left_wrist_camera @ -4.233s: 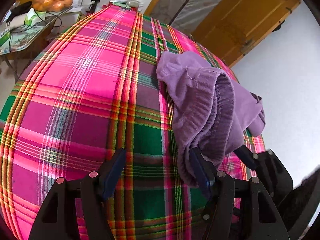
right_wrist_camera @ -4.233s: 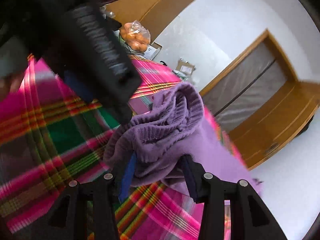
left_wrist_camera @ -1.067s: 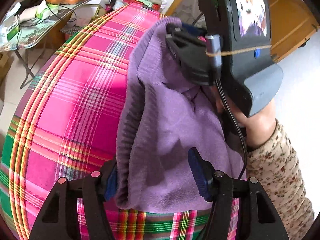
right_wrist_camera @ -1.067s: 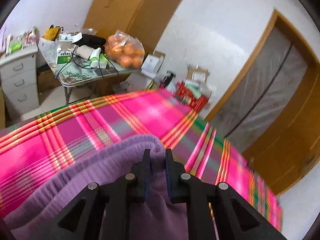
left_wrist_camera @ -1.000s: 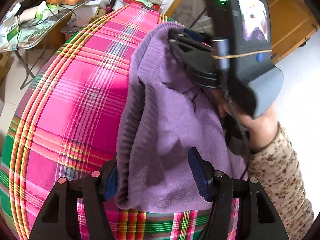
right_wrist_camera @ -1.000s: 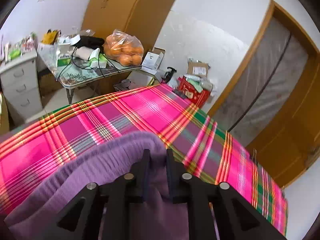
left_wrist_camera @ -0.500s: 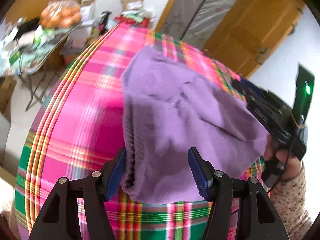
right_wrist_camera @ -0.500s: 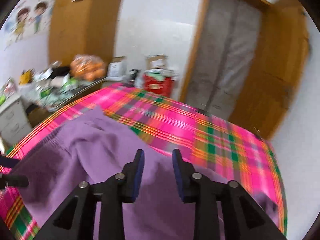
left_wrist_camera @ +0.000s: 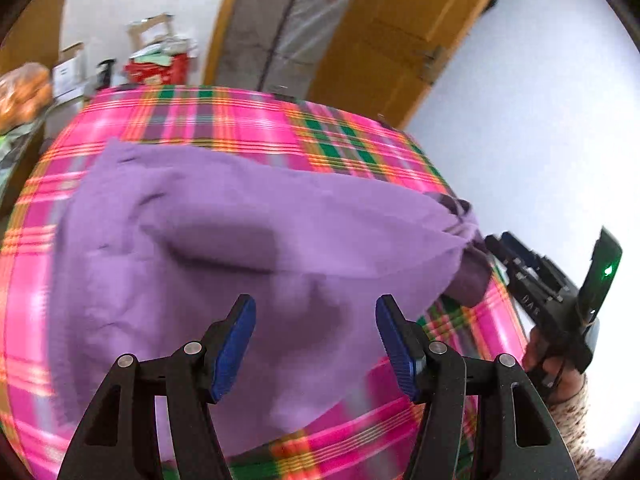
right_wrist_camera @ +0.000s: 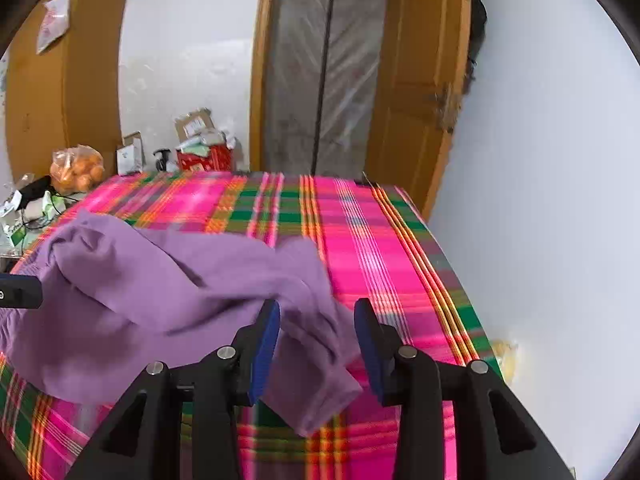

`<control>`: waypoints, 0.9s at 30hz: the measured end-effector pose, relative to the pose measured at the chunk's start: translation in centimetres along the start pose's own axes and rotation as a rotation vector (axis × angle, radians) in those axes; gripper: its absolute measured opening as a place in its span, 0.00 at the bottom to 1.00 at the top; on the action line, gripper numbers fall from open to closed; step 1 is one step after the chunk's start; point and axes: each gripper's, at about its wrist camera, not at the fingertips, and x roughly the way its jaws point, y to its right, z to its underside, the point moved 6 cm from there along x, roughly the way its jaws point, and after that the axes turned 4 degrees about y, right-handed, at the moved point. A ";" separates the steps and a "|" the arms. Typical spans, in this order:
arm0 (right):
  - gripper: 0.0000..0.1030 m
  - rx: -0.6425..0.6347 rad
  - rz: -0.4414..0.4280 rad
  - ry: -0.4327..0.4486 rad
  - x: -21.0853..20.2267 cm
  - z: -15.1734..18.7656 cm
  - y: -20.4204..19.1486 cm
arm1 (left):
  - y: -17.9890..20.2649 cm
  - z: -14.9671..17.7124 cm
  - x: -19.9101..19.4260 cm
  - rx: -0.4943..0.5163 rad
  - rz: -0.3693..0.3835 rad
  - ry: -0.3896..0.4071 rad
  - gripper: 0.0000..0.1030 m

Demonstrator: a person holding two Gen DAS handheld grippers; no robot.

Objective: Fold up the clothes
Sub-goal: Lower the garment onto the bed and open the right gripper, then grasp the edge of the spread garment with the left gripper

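Purple clothes: a soft purple piece of clothing lies spread out on the pink plaid cloth. It has bumps and wrinkles. One end is bunched up near the right side of the bed in the left wrist view.

Left gripper: its two blue fingers are wide apart. They hang over the near edge of the purple clothes. Nothing is pinched between them.

Right gripper: its blue fingers are apart too. A floppy end of the purple clothes lies under and between them, but they do not squeeze it. In the left wrist view this gripper sits just beside the bunched end, with a small green light on its back.

Hand: a hand with a flowery sleeve holds the right gripper.

Plaid cloth: pink, green and orange stripes, covering the whole bed top.

Bag of oranges: a clear plastic bag full of orange fruit sits on a messy side table past the bed's left side.

Red box: an open red box stuffed with papers, behind the bed's far end.

Door: a brown wooden door stands open, with a see-through curtain beside it.
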 end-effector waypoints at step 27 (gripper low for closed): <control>0.42 0.129 -0.171 -0.107 3.9 2.2 1.4 | 11.1 -2.6 10.3 0.324 -0.070 -0.014 0.63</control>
